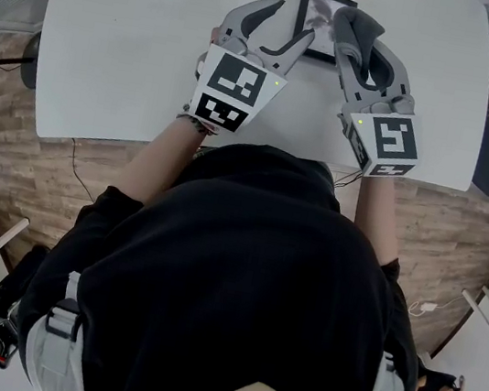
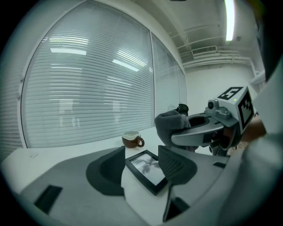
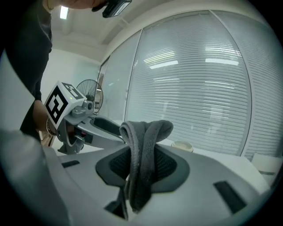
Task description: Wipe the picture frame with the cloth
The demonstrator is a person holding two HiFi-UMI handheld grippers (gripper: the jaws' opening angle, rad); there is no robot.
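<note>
Near one picture frame (image 1: 319, 19) — left gripper (image 1: 293, 19) spread, empty; right gripper (image 1: 359, 35) clamps one cloth (image 3: 142, 150).

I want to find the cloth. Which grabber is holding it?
The right gripper: its jaws pinch the grey cloth. The left gripper has its jaws apart, without cloth.

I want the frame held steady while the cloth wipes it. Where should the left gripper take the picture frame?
Probably the black border along its left edge, approached from the left. The picture frame lies flat on the table, and the right gripper with the cloth covers its right part. The left gripper, open and empty, is on that side.
</note>
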